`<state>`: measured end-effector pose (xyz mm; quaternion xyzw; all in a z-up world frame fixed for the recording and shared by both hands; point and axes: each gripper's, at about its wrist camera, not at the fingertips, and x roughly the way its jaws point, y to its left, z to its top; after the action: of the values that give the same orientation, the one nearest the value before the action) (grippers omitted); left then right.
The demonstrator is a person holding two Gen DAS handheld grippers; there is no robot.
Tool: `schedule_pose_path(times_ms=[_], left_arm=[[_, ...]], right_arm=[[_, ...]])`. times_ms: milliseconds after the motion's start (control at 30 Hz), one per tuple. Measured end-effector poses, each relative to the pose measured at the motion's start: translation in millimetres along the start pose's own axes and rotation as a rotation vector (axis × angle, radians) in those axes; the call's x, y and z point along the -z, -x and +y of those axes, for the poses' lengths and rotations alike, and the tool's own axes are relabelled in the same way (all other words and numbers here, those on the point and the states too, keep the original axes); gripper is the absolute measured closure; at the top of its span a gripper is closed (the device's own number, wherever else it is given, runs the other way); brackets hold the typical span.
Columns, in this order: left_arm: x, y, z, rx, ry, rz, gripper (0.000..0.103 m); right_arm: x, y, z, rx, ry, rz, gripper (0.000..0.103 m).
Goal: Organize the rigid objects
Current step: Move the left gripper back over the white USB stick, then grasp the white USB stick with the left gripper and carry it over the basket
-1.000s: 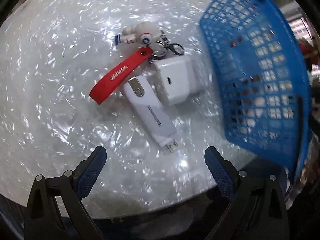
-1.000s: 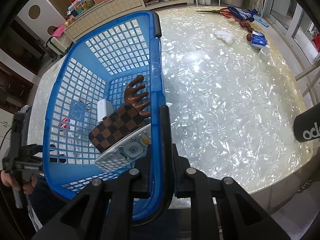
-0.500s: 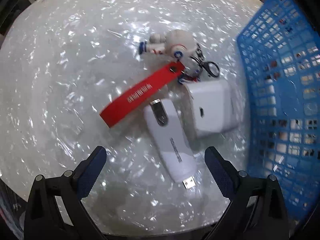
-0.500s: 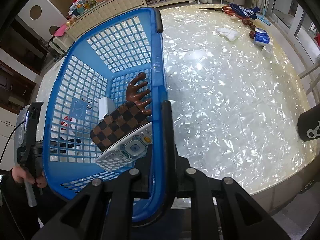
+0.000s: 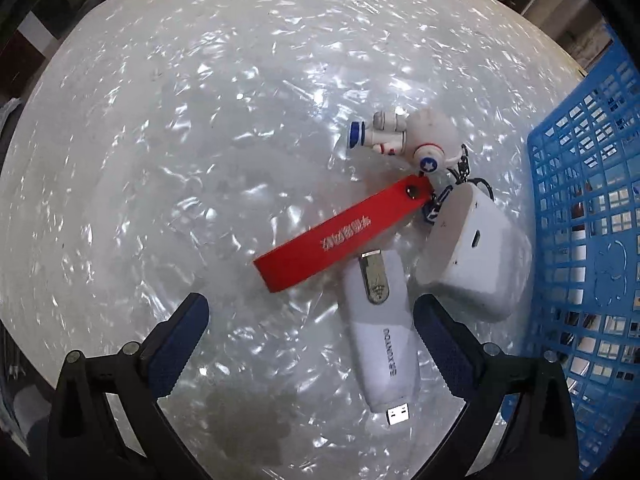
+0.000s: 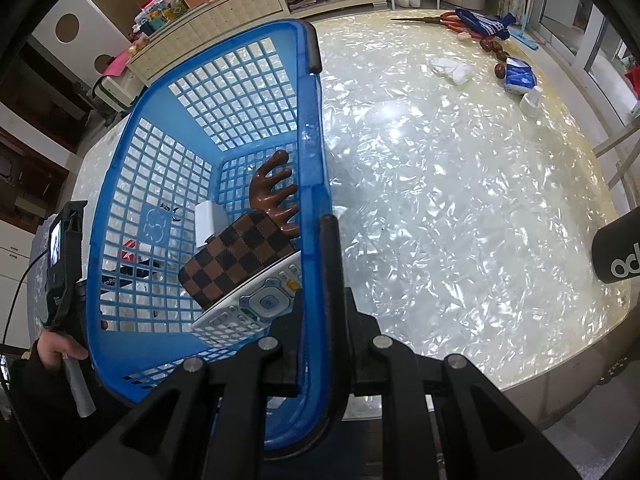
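Observation:
My left gripper (image 5: pixel 312 330) is open just above the pearly table. A white USB dongle (image 5: pixel 382 330) lies by its right finger. A red strap (image 5: pixel 344 236) with an astronaut keychain (image 5: pixel 416 138) and a white charger (image 5: pixel 472 252) lie just beyond. My right gripper (image 6: pixel 320 320) is shut on the near rim of the blue basket (image 6: pixel 312 184), which also shows in the left wrist view (image 5: pixel 592 220). Inside the basket are a checkered wallet (image 6: pixel 236 256), a white remote (image 6: pixel 252 308) and a brown claw clip (image 6: pixel 276 192).
At the table's far right lie scissors (image 6: pixel 436 20), a blue cloth (image 6: pixel 484 24), a white tissue (image 6: pixel 450 68), a blue packet (image 6: pixel 518 76) and dark beads (image 6: pixel 494 46). A black cylinder (image 6: pixel 618 254) sits at the right edge. Cabinets stand behind.
My left gripper has moved forward and lower over the dongle, which now lies by its right finger. The right gripper stays clamped on the basket rim, shifted slightly.

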<state>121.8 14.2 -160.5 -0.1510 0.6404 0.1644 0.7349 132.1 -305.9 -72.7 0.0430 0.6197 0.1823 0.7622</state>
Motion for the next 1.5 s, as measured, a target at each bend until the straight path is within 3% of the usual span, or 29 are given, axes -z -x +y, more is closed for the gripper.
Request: schedule_pose_path(times_ms=[300,400,467,533,700,1067,1200,1500], left_arm=[[30,20,-13,0.008,-0.046,0.003,0.028],[38,26,-17,0.017,-0.077,0.009,0.042],[43,31,-18,0.036,-0.09,0.016,0.06],[47,34,-15,0.063,-0.09,0.022,0.07],[52,41,1,0.147,-0.068,0.015,0.07],[53,51,45,0.189,-0.042,-0.01,0.07],[43,68,54,0.198,-0.088,-0.052,0.07],[29,135,35,0.226,-0.241,-0.182,0.07]], right_arm=[[-5,2,4,0.018,-0.004,-0.007,0.088],[-5,3,3,0.017,-0.006,-0.008,0.088],[-5,5,4,0.021,-0.005,-0.011,0.088],[-6,7,4,0.024,-0.01,-0.016,0.088],[-8,8,5,0.036,-0.015,-0.022,0.088],[-8,12,5,0.04,-0.018,-0.034,0.088],[-9,11,5,0.044,-0.014,-0.03,0.088],[-9,11,7,0.059,-0.007,-0.025,0.088]])
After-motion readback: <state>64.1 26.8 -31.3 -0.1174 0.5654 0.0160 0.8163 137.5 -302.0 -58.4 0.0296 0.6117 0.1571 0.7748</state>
